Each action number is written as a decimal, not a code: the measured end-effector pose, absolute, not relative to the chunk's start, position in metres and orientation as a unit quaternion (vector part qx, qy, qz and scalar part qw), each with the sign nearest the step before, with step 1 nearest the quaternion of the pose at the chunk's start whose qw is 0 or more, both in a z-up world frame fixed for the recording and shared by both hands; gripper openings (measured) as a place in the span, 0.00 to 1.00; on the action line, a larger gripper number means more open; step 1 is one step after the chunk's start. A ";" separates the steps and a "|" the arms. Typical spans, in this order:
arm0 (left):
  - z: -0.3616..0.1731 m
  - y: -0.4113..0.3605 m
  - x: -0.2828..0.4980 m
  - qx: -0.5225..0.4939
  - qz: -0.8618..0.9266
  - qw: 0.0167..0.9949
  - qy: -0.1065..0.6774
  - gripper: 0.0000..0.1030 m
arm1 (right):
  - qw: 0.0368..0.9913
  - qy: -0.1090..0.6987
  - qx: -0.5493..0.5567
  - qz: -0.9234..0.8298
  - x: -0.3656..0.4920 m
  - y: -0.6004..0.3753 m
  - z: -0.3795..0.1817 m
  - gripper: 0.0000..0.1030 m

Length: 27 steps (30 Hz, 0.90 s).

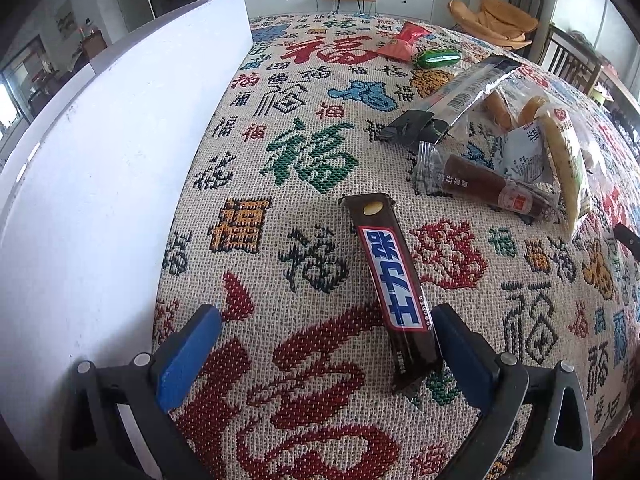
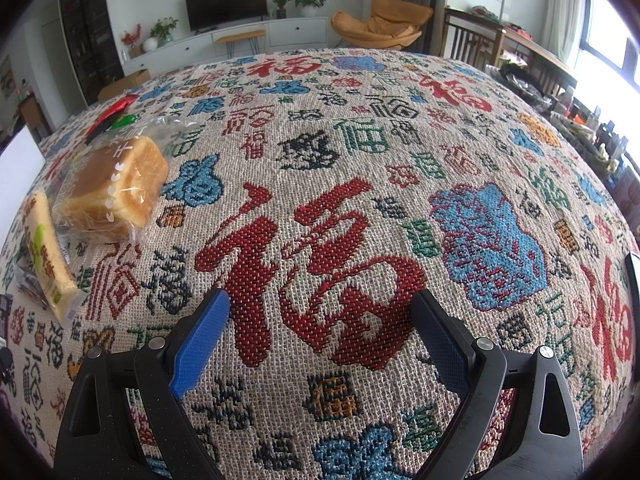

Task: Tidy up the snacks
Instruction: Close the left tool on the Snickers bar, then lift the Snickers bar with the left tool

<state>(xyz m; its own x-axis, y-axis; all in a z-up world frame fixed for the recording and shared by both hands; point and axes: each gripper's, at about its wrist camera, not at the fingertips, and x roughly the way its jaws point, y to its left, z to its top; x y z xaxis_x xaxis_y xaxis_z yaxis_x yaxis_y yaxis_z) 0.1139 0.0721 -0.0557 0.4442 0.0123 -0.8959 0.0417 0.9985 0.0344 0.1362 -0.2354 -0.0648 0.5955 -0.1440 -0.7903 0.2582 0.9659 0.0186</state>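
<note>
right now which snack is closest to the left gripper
The brown chocolate bar: it lies alone between the open fingers of the left gripper, its near end by the right-hand finger. The other snacks sit piled farther off.

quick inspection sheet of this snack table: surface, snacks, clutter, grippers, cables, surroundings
surface: woven patterned tablecloth, with a white box at its left edge
job's things: chocolate bar lying between the left gripper fingers; heap of wrapped snacks; bagged bread; red packet and green candy at the far side
clutter: nothing seen
grippers: left open, around the bar; right gripper open, empty
cables: nothing seen
surroundings: living room, TV, orange chair
</note>
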 end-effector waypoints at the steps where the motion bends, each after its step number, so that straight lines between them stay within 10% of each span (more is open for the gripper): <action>1: -0.056 0.071 0.117 0.027 -0.017 0.846 0.532 1.00 | 0.891 0.435 0.066 -0.113 0.136 -0.235 -0.065 0.91; 11: -0.054 0.042 0.114 0.057 -0.102 0.855 0.504 0.88 | 0.891 0.435 0.066 -0.113 0.136 -0.236 -0.065 0.91; 21: -0.044 0.052 0.110 0.057 -0.107 0.862 0.492 0.27 | 0.891 0.435 0.066 -0.113 0.136 -0.236 -0.065 0.91; 27: -0.044 0.054 0.100 0.069 -0.128 0.857 0.494 0.17 | 0.891 0.435 0.066 -0.113 0.136 -0.236 -0.065 0.91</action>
<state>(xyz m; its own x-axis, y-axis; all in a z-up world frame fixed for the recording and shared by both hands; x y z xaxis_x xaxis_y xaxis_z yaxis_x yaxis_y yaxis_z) 0.1003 0.0536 -0.0440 0.4789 -0.1516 -0.8647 0.2878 0.9577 -0.0085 0.1363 -0.2355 -0.0650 0.5960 -0.1435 -0.7901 0.2581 0.9659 0.0193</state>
